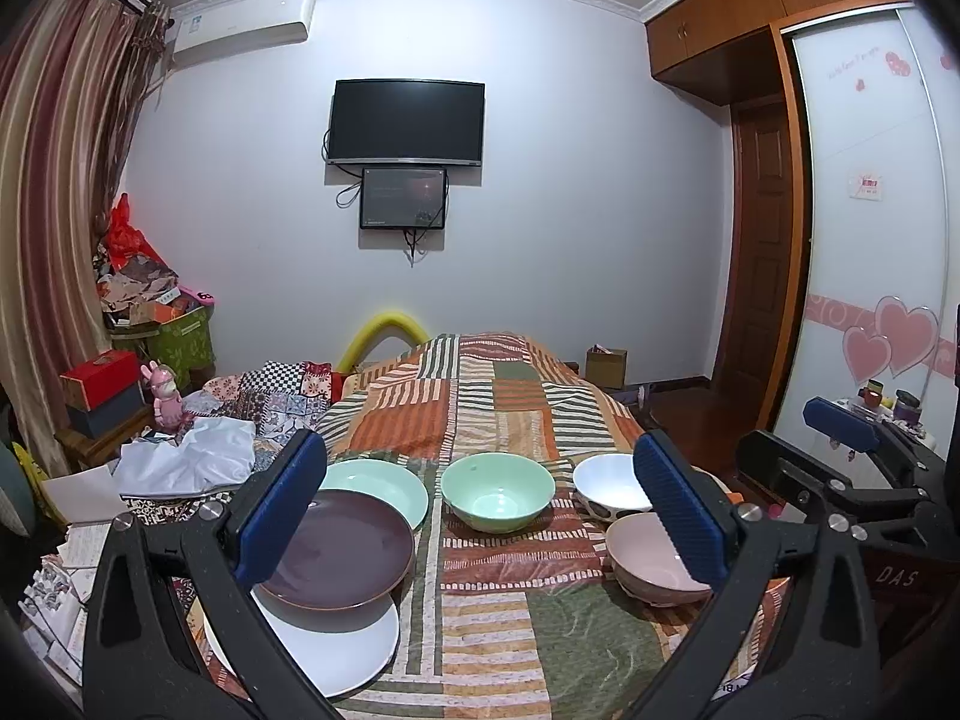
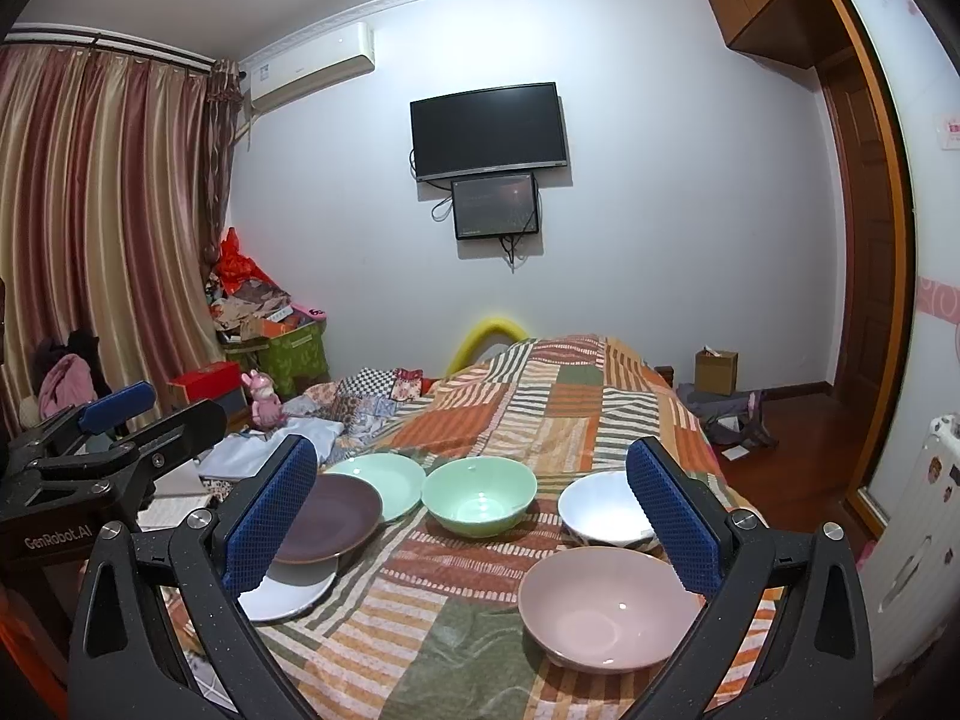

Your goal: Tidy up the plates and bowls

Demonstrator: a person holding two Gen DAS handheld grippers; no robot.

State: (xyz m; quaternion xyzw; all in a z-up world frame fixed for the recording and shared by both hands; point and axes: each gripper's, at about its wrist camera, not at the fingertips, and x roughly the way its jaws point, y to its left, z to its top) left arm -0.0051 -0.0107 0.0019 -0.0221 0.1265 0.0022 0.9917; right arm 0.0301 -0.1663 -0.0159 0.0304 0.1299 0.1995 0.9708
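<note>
Both grippers hover side by side over the near end of a bed covered with a striped patchwork quilt [image 1: 498, 402], each tilted slightly downward. Left gripper [image 1: 480, 510]: jaws spread wide, nothing between the blue pads, holding nothing. Right gripper [image 2: 474, 516]: same, jaws fully apart, empty.

3 plates on the left side of the quilt. The brown plate [image 1: 348, 552] sits on top of the white plate [image 1: 336, 648], overlapping its far part. The pale green plate [image 1: 384, 486] lies just behind the brown one, its near edge tucked under or touching the brown rim; cannot tell which.

3 bowls, all upright and empty. The green bowl [image 1: 498, 492] stands mid-quilt, just right of the green plate. The white bowl [image 1: 606, 483] with a spotted outside is on the right, apart from the green bowl. The pink bowl [image 2: 600, 606] sits nearest on the right, just in front of the white bowl, rims close together.

Back wall: a dark TV [image 1: 407, 123] with a smaller screen [image 1: 403, 198] below it, an air conditioner [image 1: 243, 27] at upper left. Striped curtains [image 2: 102, 228] on the left, wooden wardrobe [image 1: 750, 24] on the right.
</note>
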